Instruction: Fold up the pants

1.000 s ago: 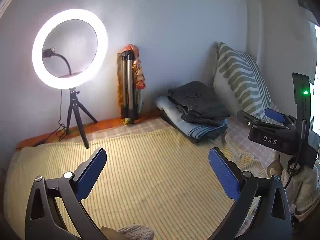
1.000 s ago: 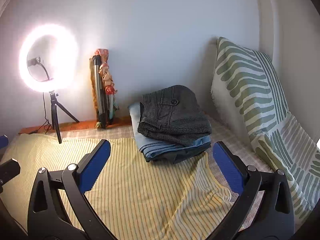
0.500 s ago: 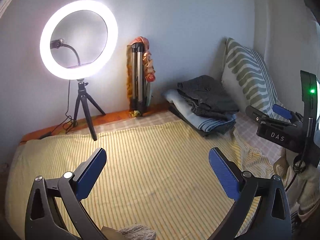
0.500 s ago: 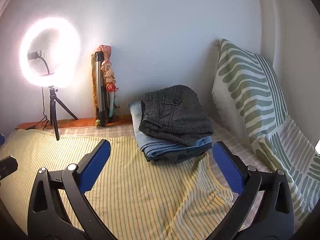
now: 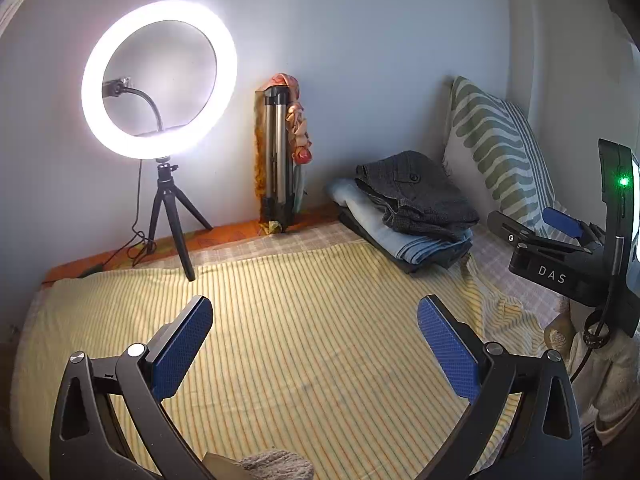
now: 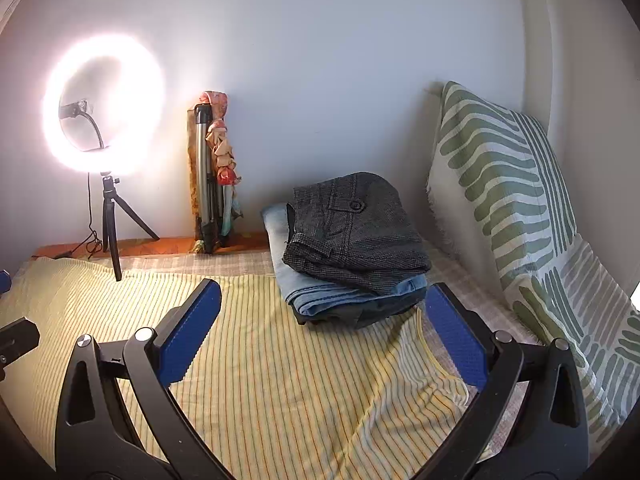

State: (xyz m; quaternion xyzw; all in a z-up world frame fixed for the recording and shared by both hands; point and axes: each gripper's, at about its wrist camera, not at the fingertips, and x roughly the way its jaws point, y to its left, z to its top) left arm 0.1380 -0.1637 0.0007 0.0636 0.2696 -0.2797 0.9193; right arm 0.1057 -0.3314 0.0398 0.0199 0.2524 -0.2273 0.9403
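A stack of folded pants (image 5: 412,208) (image 6: 352,248) rests at the back right of the bed, dark grey pair on top, light blue denim under it, a dark pair at the bottom. My left gripper (image 5: 314,344) hovers open over the yellow striped sheet (image 5: 300,340), nothing between its blue pads. My right gripper (image 6: 322,332) is also open above the sheet (image 6: 260,380), just in front of the stack and apart from it. The right gripper's body (image 5: 560,256) shows at the right edge of the left wrist view.
A lit ring light on a small tripod (image 5: 160,80) (image 6: 104,104) stands at the back left. A folded tripod with a scarf (image 5: 280,152) (image 6: 212,176) leans on the wall. A green-striped pillow (image 5: 500,152) (image 6: 512,208) leans at the right.
Both views have shifted slightly: the ring light and the stack drifted rightward in the left wrist view. Both grippers stay open and empty.
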